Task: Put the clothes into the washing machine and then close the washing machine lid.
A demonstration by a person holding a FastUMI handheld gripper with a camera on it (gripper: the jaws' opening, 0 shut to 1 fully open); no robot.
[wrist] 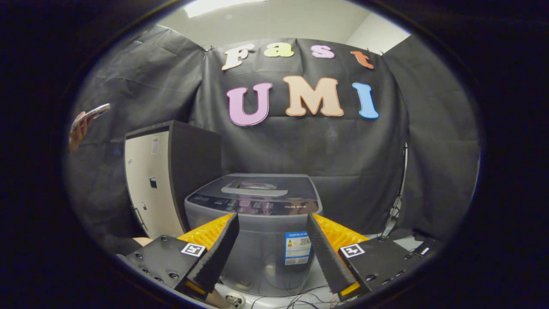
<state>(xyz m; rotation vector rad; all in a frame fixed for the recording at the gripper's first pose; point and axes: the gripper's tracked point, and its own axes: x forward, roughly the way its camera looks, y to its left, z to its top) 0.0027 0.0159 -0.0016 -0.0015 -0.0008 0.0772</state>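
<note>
My gripper (272,223) hangs wide open, nothing between its fingers. Dead ahead at twelve o'clock, just beyond the fingertips, stands the grey washing machine (261,240), its dark lid (261,186) down flat and closed, with a control strip (257,208) along the front edge and a blue sticker (297,248) on its front. At ten o'clock, just beside the machine, is a tall cabinet (161,180) with a pale door. Farther out at nine o'clock, a hand (78,131) holds up a phone (91,115). Loose cables (300,300) trail below the machine.
</note>
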